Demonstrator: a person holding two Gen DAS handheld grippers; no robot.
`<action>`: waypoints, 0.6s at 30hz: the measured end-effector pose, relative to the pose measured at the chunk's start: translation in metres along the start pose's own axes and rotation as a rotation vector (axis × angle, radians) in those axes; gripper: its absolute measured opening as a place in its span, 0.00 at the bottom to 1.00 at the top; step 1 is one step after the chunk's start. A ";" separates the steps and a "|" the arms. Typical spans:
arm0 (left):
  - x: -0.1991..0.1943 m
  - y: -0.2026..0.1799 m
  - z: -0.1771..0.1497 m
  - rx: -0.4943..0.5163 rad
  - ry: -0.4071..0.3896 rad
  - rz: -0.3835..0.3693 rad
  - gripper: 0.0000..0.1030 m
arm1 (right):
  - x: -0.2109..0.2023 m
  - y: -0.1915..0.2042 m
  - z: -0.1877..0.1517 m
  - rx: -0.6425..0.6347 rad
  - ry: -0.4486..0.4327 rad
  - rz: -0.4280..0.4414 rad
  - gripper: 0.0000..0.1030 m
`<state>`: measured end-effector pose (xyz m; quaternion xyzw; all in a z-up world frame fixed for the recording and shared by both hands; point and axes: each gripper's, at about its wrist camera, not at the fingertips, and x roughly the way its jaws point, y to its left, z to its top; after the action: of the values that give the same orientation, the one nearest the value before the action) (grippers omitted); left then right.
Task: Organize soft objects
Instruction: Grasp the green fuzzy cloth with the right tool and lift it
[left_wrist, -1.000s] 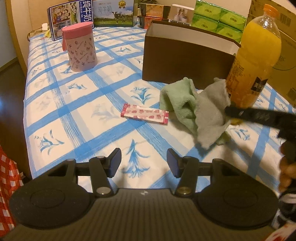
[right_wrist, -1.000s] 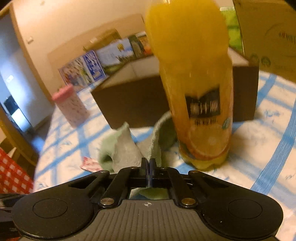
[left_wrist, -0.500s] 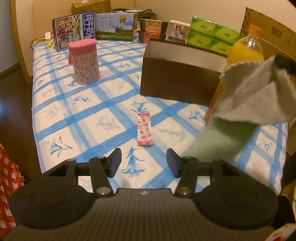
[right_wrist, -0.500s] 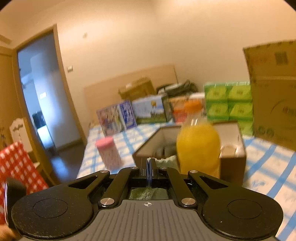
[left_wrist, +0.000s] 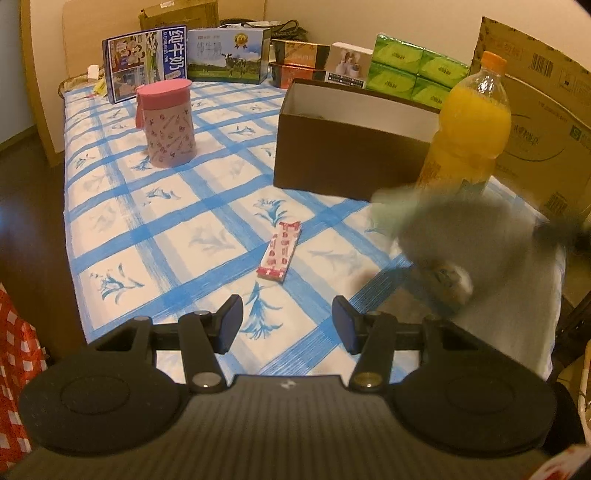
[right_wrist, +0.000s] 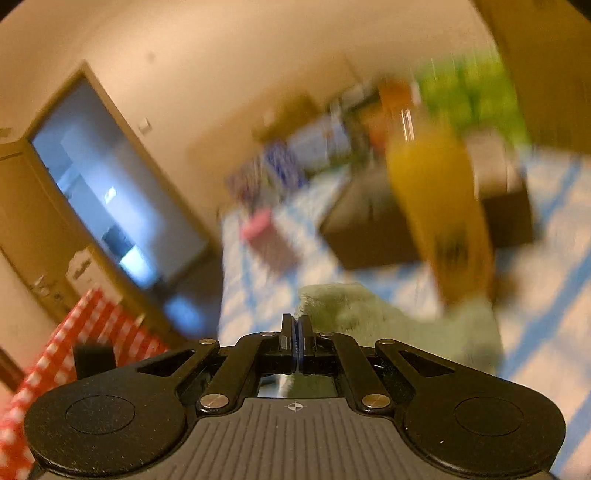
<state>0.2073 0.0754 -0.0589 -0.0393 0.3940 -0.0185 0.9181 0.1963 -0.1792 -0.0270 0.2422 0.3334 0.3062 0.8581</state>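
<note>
A grey-green cloth (left_wrist: 461, 236) hangs blurred in the air at the right, in front of the orange juice bottle (left_wrist: 469, 136). My right gripper (left_wrist: 545, 230) comes in from the right edge and is shut on the cloth. In the right wrist view the gripper (right_wrist: 295, 328) has its jaws pressed together, and the green cloth (right_wrist: 369, 314) spills out past its tips. My left gripper (left_wrist: 288, 325) stands open over the near part of the table, holding nothing. An open brown box (left_wrist: 351, 155) sits behind the cloth.
A pink snack packet (left_wrist: 279, 254) lies on the blue-checked tablecloth (left_wrist: 166, 229) ahead of the left gripper. A pink canister (left_wrist: 166, 125) stands at the back left. Cartons, green tissue packs (left_wrist: 417, 74) and a large cardboard box (left_wrist: 546, 122) line the back and right.
The right gripper lifted the cloth off the table beside the bottle; it now swings lower and blurred. The left gripper drew back and up, still open.
</note>
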 end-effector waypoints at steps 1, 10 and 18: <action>0.000 0.001 -0.001 0.000 0.003 0.003 0.49 | 0.004 -0.005 -0.009 0.040 0.048 0.007 0.01; 0.004 0.007 -0.005 -0.012 0.024 0.024 0.49 | 0.035 -0.068 0.015 0.050 0.062 -0.216 0.01; 0.016 -0.001 -0.008 0.007 0.056 0.014 0.49 | 0.073 -0.136 0.000 0.086 0.121 -0.391 0.01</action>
<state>0.2123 0.0735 -0.0754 -0.0328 0.4197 -0.0144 0.9069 0.2893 -0.2234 -0.1419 0.1903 0.4377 0.1336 0.8685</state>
